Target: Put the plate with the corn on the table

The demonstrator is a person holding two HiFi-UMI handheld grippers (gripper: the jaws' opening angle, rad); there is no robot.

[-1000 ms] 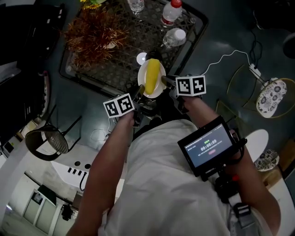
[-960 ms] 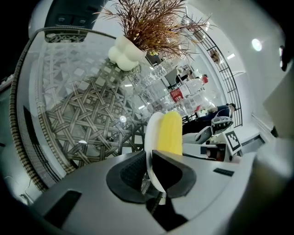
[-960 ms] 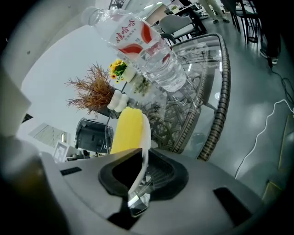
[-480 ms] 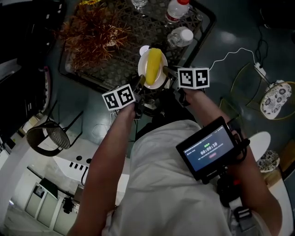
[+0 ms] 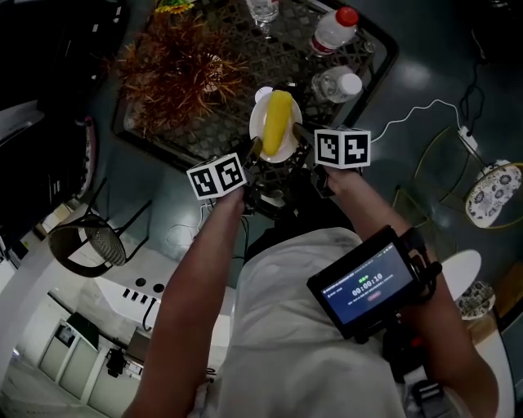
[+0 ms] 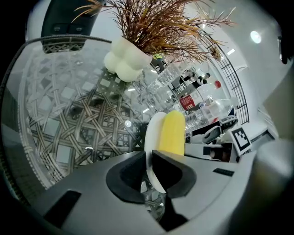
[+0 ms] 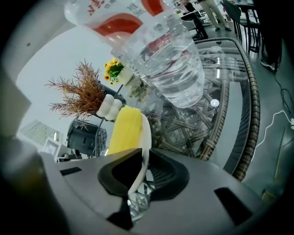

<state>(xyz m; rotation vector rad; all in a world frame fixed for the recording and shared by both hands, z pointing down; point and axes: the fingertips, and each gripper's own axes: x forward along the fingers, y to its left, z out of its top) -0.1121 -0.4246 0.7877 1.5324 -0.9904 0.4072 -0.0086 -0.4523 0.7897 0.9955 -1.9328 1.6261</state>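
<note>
A white plate (image 5: 263,141) carrying a yellow corn cob (image 5: 276,122) is held over the near edge of the woven glass-topped table (image 5: 196,122). My left gripper (image 5: 254,150) is shut on the plate's left rim and my right gripper (image 5: 299,135) is shut on its right rim. In the left gripper view the plate (image 6: 153,137) stands edge-on between the jaws with the corn (image 6: 172,134) beside it. In the right gripper view the plate rim (image 7: 145,137) is pinched between the jaws, with the corn (image 7: 125,130) to its left.
On the table stand a dried plant (image 5: 176,69) in a white vase (image 6: 124,58), two water bottles (image 5: 337,85) (image 5: 333,29) and a glass (image 5: 263,10). A big clear bottle (image 7: 172,69) fills the right gripper view. A dark chair (image 5: 86,245) is on the floor to the left.
Both grippers have carried the plate with the corn forward, a little further over the table's near edge. The grip on both rims is unchanged.
</note>
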